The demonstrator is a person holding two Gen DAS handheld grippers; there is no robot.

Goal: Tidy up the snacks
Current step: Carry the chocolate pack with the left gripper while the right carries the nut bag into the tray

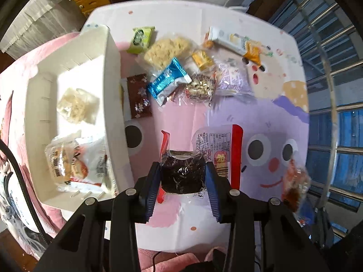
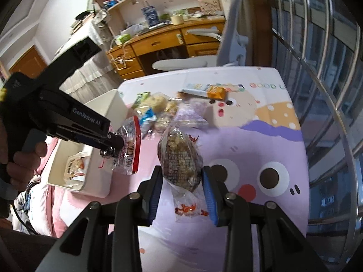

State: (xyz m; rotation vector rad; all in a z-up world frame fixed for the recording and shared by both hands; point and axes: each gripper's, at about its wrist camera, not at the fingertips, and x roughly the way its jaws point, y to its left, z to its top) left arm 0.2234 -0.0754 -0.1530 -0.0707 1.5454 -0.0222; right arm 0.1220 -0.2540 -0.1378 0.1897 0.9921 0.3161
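Note:
My left gripper is shut on a dark snack in a clear wrapper with red edges, held above the table beside the white storage box. The right wrist view shows that gripper and its packet over the box edge. My right gripper is shut on a brown nutty snack bar in a clear wrapper, lifted above the table; it also shows at the right of the left wrist view. A pile of snacks lies at the far side of the table.
The box holds a pale crisp cake and wrapped packets. The table wears a cartoon cloth. A window grille stands on the right, a wooden desk and chair beyond the table, pink bedding on the left.

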